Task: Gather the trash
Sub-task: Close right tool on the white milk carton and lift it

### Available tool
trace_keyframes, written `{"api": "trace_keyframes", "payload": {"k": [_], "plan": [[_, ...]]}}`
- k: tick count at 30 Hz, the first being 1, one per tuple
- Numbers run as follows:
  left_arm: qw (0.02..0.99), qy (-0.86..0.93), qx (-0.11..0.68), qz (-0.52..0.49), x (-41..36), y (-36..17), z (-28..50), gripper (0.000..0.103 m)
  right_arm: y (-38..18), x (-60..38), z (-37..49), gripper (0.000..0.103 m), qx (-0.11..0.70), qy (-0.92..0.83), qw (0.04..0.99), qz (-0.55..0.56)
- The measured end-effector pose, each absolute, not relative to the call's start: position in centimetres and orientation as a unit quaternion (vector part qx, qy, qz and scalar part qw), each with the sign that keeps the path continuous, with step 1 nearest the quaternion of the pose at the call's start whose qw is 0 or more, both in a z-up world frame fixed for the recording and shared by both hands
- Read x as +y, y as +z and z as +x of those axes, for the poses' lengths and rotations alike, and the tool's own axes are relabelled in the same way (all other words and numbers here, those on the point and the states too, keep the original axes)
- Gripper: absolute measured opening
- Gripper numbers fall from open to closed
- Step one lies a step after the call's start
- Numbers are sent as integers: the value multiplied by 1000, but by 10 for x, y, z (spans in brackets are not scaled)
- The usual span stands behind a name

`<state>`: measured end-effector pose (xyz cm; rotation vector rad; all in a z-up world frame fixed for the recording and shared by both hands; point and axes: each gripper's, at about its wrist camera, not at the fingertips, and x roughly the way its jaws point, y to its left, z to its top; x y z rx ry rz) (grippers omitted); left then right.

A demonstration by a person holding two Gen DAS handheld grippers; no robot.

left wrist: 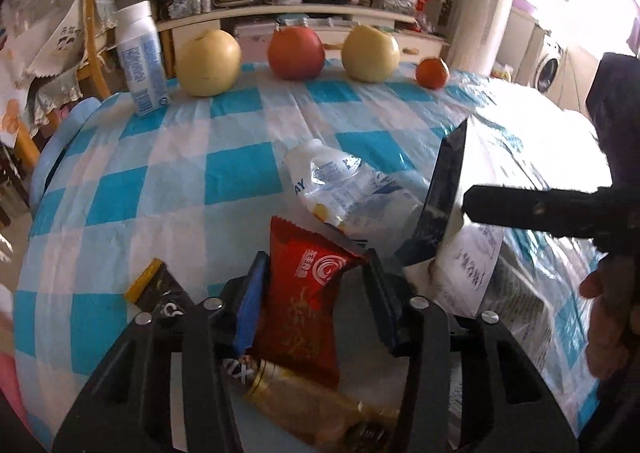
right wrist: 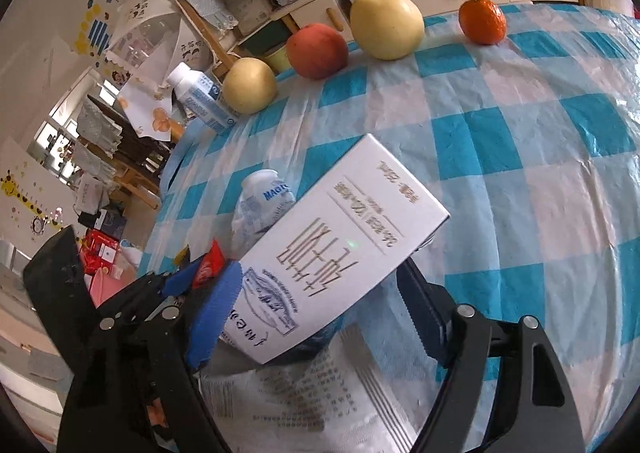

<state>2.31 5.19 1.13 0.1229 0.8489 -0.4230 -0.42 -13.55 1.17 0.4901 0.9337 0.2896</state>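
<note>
Your left gripper [left wrist: 316,273] clamps a red wrapper [left wrist: 304,301], its lettering unreadable; your right gripper [right wrist: 320,293] pinches a white box [right wrist: 344,245], half hiding a "MAOTS…" pouch [right wrist: 262,205] at mid-left.

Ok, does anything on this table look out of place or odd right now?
The crushed plastic bottle lies on its side mid-table, crumpled, while the white bottle stands upright by the fruit. The white box is tilted up off the tablecloth, held in the right gripper. Wrappers lie scattered near the left gripper.
</note>
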Motion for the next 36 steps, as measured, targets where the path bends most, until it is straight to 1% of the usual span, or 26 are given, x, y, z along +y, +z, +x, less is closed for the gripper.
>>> {"api": "trace_keyframes", "payload": {"k": [3,11,15,17,18,19,21,27,30,31,32,36], "plan": [[894,-196,401,36,59,16,23,48,9,-135,0,80,445,134,854,235],[909,-180,376,-4,76,29,18,47,9,-121,4,80,440,120,871,182],[915,-171,364,-30,88,38,10,47,9,-121,5,80,440,122,871,183],[917,-167,359,-49,97,44,5,47,8,-120,6,84,440,125,870,183],[917,-168,358,-61,102,46,2,47,9,-118,6,89,441,128,870,181],[915,-170,355,-84,110,49,-1,47,9,-116,6,91,443,129,869,179],[915,-166,350,-113,124,53,-5,47,10,-108,5,91,446,126,872,159],[918,-156,342,-127,142,56,-8,47,9,-101,14,91,443,120,878,137],[918,-155,342,-125,146,55,-8,47,9,-93,25,92,450,115,879,107],[918,-156,343,-125,147,54,-7,47,9,-91,28,94,451,116,879,99],[918,-156,344,-124,147,53,-6,47,8,-86,31,94,452,120,880,84],[915,-158,350,-124,150,49,-1,47,5,-61,37,94,460,138,877,-7]]}}
